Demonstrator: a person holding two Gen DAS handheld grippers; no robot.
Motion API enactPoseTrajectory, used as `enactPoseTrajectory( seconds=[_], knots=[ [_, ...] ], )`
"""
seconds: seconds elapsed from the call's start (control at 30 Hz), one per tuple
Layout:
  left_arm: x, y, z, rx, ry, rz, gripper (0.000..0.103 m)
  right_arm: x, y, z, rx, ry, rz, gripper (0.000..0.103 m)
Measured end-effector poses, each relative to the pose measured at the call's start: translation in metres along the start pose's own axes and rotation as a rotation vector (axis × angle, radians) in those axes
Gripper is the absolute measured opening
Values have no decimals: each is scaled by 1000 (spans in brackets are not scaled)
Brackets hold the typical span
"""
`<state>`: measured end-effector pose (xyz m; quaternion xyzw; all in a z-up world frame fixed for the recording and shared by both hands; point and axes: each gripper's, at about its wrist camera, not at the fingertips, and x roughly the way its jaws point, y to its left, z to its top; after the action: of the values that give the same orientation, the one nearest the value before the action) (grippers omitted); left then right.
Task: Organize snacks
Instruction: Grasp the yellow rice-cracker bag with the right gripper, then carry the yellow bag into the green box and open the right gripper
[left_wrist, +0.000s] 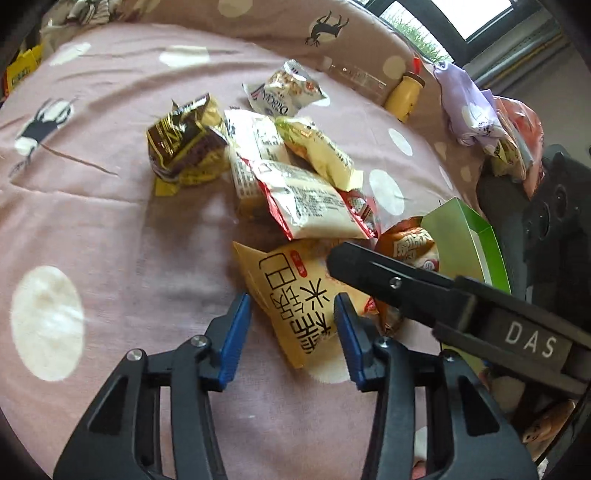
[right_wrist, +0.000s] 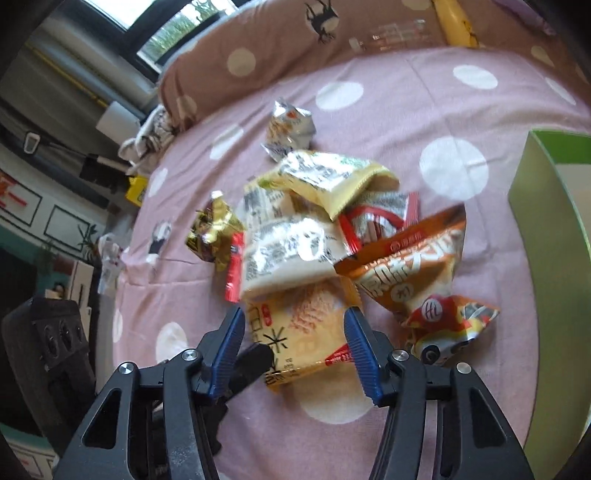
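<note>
Both left tongs and right tongs straddle the pale-yellow plastic snack packet on the pink polka-dot bed sheet; pad contact cannot be told.

A bed fills both views, covered by a pink sheet with white dots and dark animal prints. At its far edge lies a brownish dotted pillow in the same pattern. Behind the pillow a dark-framed window lets in daylight, with greenery outside. In the right wrist view, a wall at the left carries dark-outlined panels, and a plant stands near it. Crumpled cloth lies at the bed's edge.
</note>
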<state>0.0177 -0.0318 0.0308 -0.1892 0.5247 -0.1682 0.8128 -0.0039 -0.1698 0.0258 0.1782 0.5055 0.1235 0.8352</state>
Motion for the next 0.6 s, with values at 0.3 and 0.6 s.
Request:
enactPoseTrajectory(
  seconds=[0.3, 0.6],
  knots=[
    [-6, -16, -11, 78, -39, -20, 30, 13, -10, -6, 30, 16, -4, 59],
    [-51, -68, -27, 293, -212, -41, 29, -59, -6, -29, 37, -190, 53, 59]
  ],
)
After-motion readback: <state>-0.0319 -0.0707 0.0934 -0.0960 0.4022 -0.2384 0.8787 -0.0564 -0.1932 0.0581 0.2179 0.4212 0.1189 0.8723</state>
